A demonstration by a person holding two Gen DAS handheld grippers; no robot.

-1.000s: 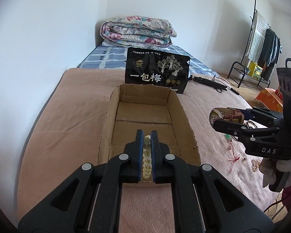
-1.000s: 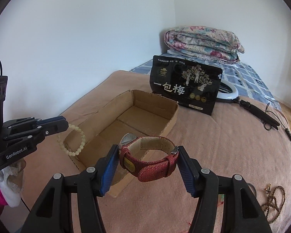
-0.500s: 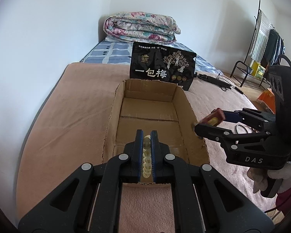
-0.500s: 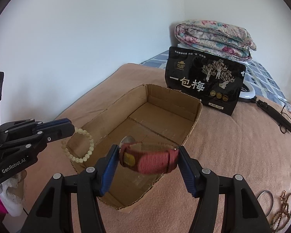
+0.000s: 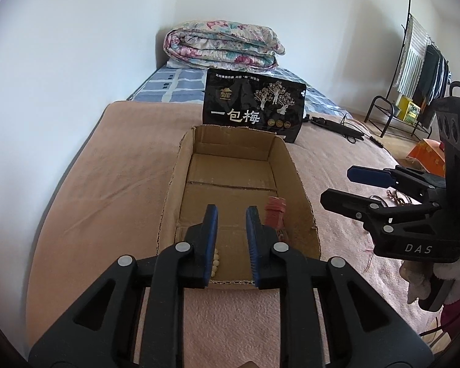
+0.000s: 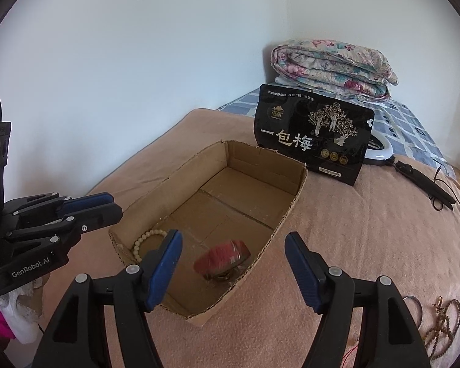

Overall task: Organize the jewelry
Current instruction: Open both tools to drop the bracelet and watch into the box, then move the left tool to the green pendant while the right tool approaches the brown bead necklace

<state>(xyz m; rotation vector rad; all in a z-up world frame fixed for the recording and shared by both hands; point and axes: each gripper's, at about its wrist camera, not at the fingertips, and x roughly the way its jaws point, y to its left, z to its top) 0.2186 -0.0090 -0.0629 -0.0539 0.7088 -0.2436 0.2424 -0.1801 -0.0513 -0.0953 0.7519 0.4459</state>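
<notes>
One cardboard box (image 6: 294, 196) holds two pieces: one pale bead bracelet (image 6: 144, 240) and one red watch (image 6: 222, 256). Outside it lie one brown bead necklace (image 6: 441, 322), one metal ring (image 6: 414, 305) and one black pouch (image 6: 312, 136).

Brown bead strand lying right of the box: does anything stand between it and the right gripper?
Nothing visible does. The brown bead strand lies bare on the blanket just right of the open, empty right gripper, beside a metal ring.
</notes>
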